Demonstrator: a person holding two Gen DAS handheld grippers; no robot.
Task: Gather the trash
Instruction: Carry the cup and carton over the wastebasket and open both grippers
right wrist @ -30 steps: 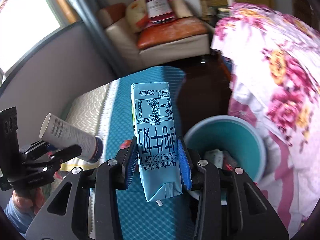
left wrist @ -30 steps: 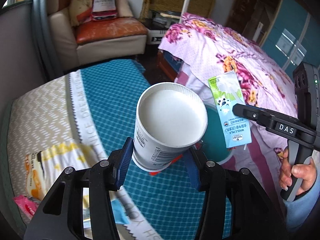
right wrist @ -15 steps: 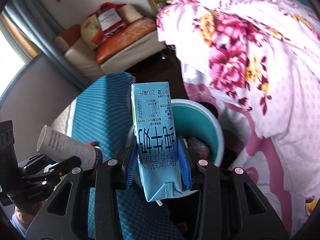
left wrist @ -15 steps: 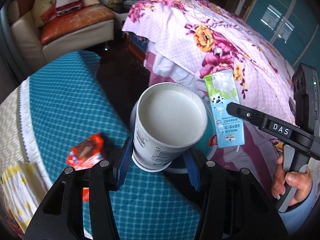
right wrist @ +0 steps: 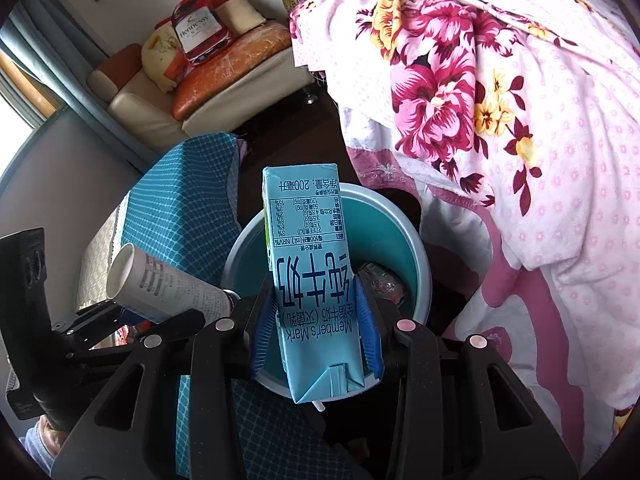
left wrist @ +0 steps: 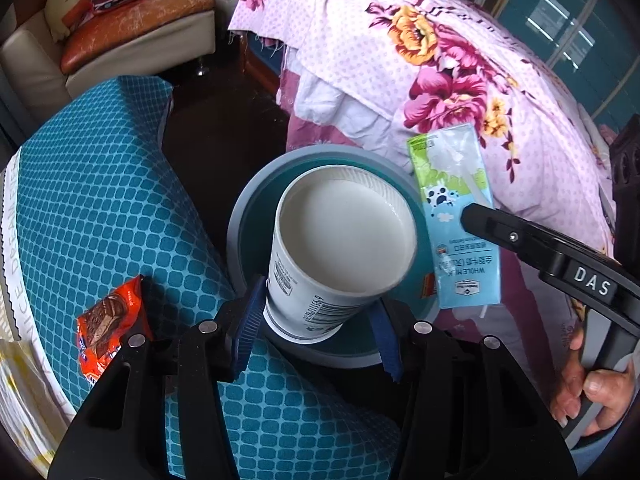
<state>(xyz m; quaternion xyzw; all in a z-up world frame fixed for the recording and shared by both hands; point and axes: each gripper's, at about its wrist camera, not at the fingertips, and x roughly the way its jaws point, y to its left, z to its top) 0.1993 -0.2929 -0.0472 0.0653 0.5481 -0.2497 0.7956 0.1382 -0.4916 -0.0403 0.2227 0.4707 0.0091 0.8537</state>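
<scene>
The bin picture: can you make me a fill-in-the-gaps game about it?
1. The left gripper holds a white paper ____.
2. The right gripper holds a blue ____ carton.
3. Both are held over the teal ____.
4. An orange wrapper lies on the ____ checked cloth.

Missing words: cup; milk; bin; teal (cloth).
</scene>
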